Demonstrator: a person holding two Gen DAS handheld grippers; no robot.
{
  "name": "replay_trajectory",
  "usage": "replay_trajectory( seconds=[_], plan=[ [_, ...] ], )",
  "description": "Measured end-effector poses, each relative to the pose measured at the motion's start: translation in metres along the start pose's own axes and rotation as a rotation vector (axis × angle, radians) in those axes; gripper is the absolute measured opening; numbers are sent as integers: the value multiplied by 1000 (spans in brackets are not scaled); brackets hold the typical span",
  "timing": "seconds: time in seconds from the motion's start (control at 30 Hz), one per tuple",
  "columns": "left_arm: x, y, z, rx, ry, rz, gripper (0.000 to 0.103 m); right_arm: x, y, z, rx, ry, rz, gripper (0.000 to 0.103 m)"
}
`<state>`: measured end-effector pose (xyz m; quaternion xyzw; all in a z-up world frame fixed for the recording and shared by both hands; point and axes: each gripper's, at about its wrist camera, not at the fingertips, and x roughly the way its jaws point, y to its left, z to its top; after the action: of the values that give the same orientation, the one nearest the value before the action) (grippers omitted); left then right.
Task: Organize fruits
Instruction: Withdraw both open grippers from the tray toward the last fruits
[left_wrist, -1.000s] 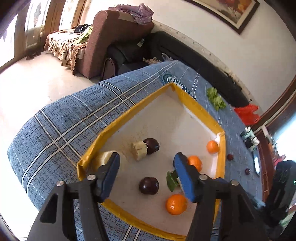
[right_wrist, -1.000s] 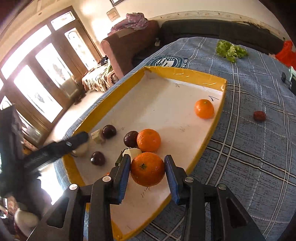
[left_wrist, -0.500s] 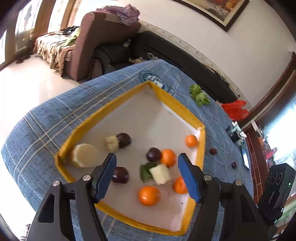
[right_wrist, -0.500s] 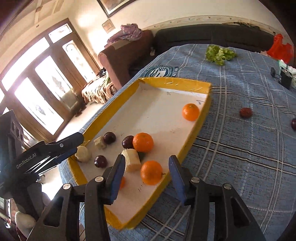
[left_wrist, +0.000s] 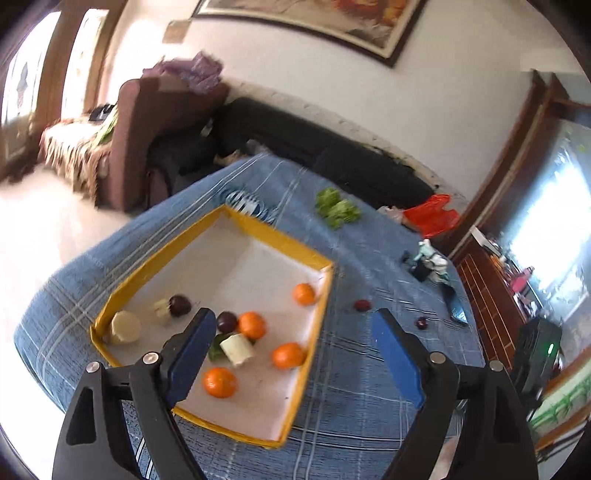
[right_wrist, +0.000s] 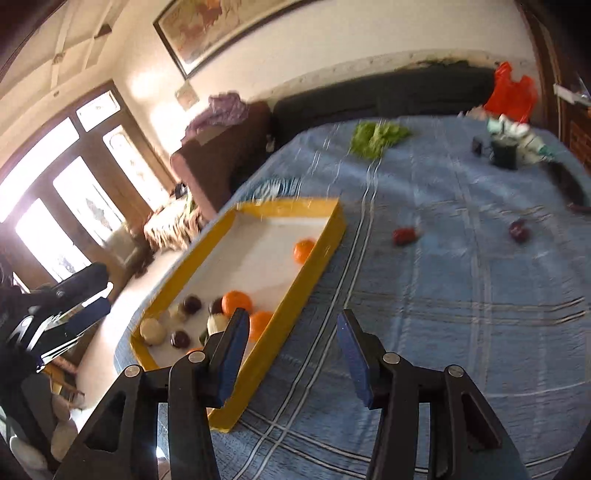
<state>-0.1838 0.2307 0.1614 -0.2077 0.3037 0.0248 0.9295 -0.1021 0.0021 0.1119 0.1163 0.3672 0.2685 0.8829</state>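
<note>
A blue cloth (left_wrist: 369, 369) crossed by white and dark plaid lines is seen under a tray (left_wrist: 280, 240) with yellow walls and a white floor. Four orange fruits (left_wrist: 252, 325) and dark purple plums (left_wrist: 180, 305) are seen in the tray, beside pale cream pieces (left_wrist: 125, 326). A red fruit (right_wrist: 404, 235) and a dark purple one (right_wrist: 519, 229) are shown on the cloth. A green leafy bunch (left_wrist: 337, 207) and a red bag (left_wrist: 430, 214) are seen farther back. Blue pads are carried on the black left gripper (left_wrist: 291, 358) and the black right gripper (right_wrist: 291, 354).

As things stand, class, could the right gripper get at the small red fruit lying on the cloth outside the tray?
Probably yes: the right gripper is empty, jaws apart, and only bare blue cloth lies between it and the red fruit.
</note>
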Motion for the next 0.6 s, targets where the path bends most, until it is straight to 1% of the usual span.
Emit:
replay_trajectory(
  seconds=[0.07, 0.13, 0.2, 0.23, 0.3, 0.33, 0.37, 0.4, 0.43, 0.47, 0.5, 0.53, 0.57, 0.6],
  plan=[
    [-11, -10, 4, 20, -8, -16, 86, -21, -5, 15, -4, -41, -12, 54],
    [-27, -15, 14, 38, -26, -23, 86, -50, -9, 38, -5, -84, -3, 54],
    [-47, -19, 27, 56, -69, 4, 86, -80, -14, 61, -5, -147, -10, 54],
    [-58, -20, 34, 65, -94, 23, 86, -102, -16, 79, -7, -191, -23, 55],
    [-79, -19, 51, 68, -131, 53, 86, -134, -17, 109, -22, -255, -45, 60],
    [-90, -17, 58, 65, -159, 44, 86, -146, -15, 121, -38, -278, -57, 62],
    [-106, -12, 66, 53, -220, 30, 86, -159, -13, 133, -57, -302, -73, 64],
    [-116, -7, 70, 39, -268, 29, 93, -174, -10, 148, -82, -331, -104, 67],
    [-125, -1, 73, 19, -318, 32, 102, -183, -9, 157, -102, -345, -129, 74],
    [-130, 6, 73, 3, -354, 30, 103, -186, -7, 161, -117, -349, -143, 80],
    [-130, 13, 72, -14, -371, 14, 103, -189, -6, 163, -135, -353, -161, 82],
    [-125, 17, 71, -26, -354, -6, 103, -187, -6, 161, -151, -356, -180, 84],
    [-114, 21, 71, -43, -305, -35, 103, -182, -7, 156, -160, -353, -191, 84],
    [-101, 25, 69, -62, -254, -63, 103, -170, -11, 148, -164, -329, -202, 84]
  ],
)
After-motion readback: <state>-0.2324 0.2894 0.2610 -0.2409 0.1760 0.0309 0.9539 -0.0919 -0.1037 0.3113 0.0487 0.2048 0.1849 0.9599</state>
